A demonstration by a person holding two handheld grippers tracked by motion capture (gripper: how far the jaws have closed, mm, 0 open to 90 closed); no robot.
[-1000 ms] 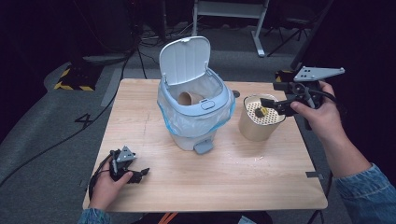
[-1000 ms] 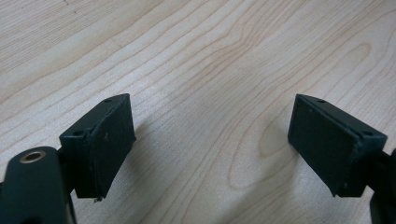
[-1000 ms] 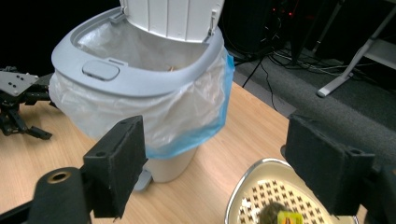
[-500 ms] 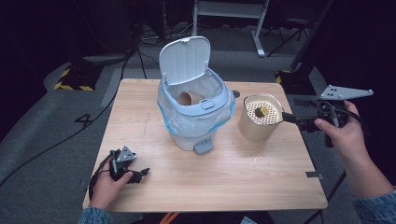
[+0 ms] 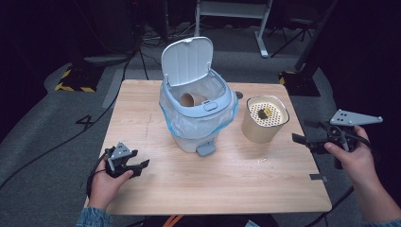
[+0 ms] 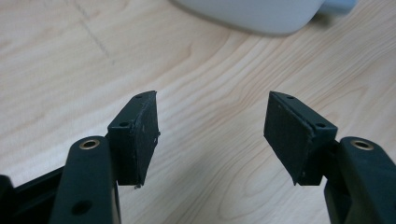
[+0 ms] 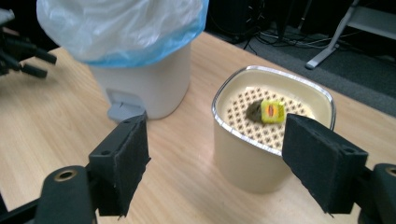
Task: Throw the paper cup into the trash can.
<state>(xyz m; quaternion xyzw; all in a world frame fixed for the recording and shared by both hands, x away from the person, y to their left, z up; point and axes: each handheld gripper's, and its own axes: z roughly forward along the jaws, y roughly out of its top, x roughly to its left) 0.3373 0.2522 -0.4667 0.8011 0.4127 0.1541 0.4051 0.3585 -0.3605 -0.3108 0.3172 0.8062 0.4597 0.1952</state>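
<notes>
Your table (image 5: 156, 189) carries a white pedal bin (image 5: 198, 118) with its lid up and a liner bag (image 7: 121, 28) folded over the rim, a cardboard tube (image 5: 190, 99) lying inside it, and just to the side of that bin sits the beige container (image 5: 265, 120) with a perforated insert, where the small yellow-tagged tea bag (image 7: 271, 112) rests on the grid. That container is what your right gripper (image 5: 307, 137) faces: it lies straight ahead of your right jaws, a little toward the right-hand pad in the right gripper view, and below their line, so you look down into its mouth at a slant. Your right jaws stand wide apart with nothing between them, off the table's right edge and clear of the container's wall. The tea bag lies ahead of the right pad (image 7: 322, 163), near the middle of the grid, its dark pouch stretching away from the yellow tag toward the bin side, so its long axis runs roughly across your line of approach. Your left gripper (image 5: 139, 165) is well apart from all this, near the table's front left, its jaws partly spread, having just been closing, with only bare wood between the pads (image 6: 140, 135). Your right hand (image 5: 352, 161) is plainly the nearer one, so the reach looks like yours to make forward and down from that side.
</notes>
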